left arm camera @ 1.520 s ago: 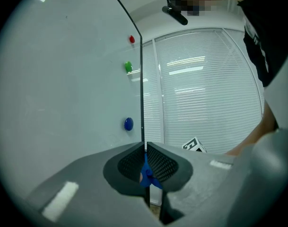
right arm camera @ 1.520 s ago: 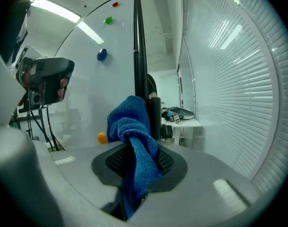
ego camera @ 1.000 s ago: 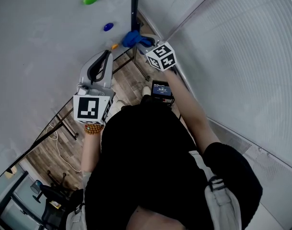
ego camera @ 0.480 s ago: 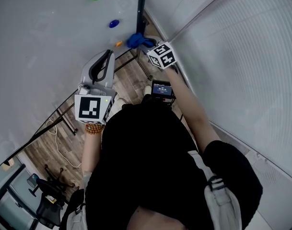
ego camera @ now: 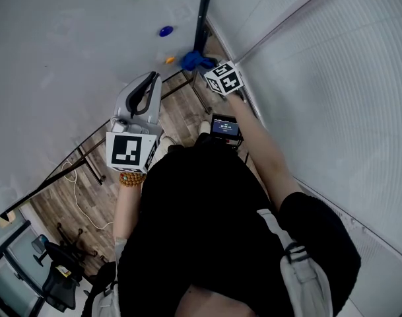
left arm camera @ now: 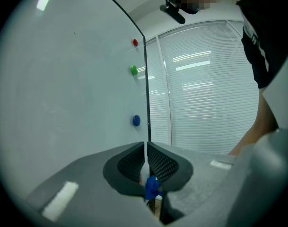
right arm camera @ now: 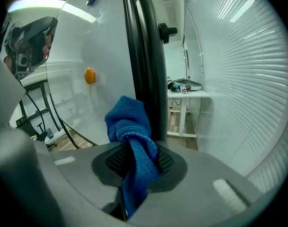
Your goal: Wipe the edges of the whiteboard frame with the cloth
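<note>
Two grippers, one working: the right gripper [right arm camera: 136, 161] clamps the blue cloth [right arm camera: 130, 126], bunched against the dark whiteboard frame [right arm camera: 148, 56], whose long edge runs straight ahead of its jaws; the left gripper [left arm camera: 146, 162] hangs closed, empty, farther off

The wood-plank floor [ego camera: 52, 213] carries a loose white cable [ego camera: 76, 189], black stand legs [ego camera: 88, 156] and an office chair [ego camera: 55, 286].
</note>
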The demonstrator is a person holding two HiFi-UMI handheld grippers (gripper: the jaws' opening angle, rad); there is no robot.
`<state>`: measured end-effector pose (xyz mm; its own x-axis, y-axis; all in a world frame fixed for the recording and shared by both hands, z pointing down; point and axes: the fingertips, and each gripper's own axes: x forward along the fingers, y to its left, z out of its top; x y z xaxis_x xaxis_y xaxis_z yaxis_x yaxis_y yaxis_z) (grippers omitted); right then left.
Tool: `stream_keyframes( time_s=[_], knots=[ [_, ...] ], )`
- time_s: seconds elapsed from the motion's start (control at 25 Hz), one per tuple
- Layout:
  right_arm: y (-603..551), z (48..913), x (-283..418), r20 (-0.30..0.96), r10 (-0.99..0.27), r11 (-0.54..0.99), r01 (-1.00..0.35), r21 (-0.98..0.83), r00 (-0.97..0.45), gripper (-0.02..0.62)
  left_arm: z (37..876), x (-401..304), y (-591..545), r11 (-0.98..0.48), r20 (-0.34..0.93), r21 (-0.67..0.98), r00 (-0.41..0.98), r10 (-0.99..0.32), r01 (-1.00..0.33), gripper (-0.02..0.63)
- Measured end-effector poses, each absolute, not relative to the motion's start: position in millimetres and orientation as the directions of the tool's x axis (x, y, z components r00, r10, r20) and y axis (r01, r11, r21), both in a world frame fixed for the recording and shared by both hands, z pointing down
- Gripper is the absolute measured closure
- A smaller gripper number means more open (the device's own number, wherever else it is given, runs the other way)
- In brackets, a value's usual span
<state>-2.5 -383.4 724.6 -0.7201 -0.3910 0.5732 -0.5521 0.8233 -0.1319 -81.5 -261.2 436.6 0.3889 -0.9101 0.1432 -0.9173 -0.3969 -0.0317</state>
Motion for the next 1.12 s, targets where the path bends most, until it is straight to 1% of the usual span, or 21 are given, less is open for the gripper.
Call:
stream_keyframes(
  time_s=[0.24, 0.44, 0.52, 0.64, 0.8, 0.92, 1.0, 1.12],
  knots=[
    [-384, 747, -2, 0.615, -0.361, 0.826, -0.547, -0.138, -0.701, 0.502, 442, -85, -259, -0.385, 0.137, -0.026, 0.378, -0.915, -0.922, 0.592],
    [-378, 731, 8, 0.559, -0.351, 0.835, -0.521, -0.175, -0.751, 0.497, 453, -81, -259, -0.393, 0.147, -0.025, 0.386, -0.911, -0.919, 0.592],
    [-376, 707, 15, 0.508, -0.369, 0.846, -0.507, -0.163, -0.778, 0.497, 456, -79, -261, -0.4, 0.153, -0.024, 0.393, -0.907, -0.916, 0.592],
    [-371, 654, 25, 0.399, -0.422, 0.859, -0.5, -0.11, -0.814, 0.495, 455, -73, -266, -0.412, 0.146, -0.019, 0.405, -0.903, -0.911, 0.592],
    [-358, 571, 36, 0.222, -0.516, 0.843, -0.536, -0.038, -0.827, 0.497, 449, -67, -270, -0.414, 0.115, -0.023, 0.408, -0.905, -0.91, 0.592],
    [-344, 517, 40, 0.112, -0.572, 0.818, -0.575, 0.004, -0.813, 0.499, 446, -67, -272, -0.397, 0.095, -0.019, 0.393, -0.915, -0.918, 0.592],
    [-334, 491, 41, 0.063, -0.594, 0.804, -0.594, 0.013, -0.802, 0.502, 446, -67, -272, -0.39, 0.089, -0.017, 0.387, -0.918, -0.921, 0.592],
    [-320, 473, 43, 0.037, -0.619, 0.786, -0.618, 0.028, -0.785, 0.511, 442, -66, -273, -0.385, 0.064, -0.022, 0.383, -0.921, -0.923, 0.592]
  ],
)
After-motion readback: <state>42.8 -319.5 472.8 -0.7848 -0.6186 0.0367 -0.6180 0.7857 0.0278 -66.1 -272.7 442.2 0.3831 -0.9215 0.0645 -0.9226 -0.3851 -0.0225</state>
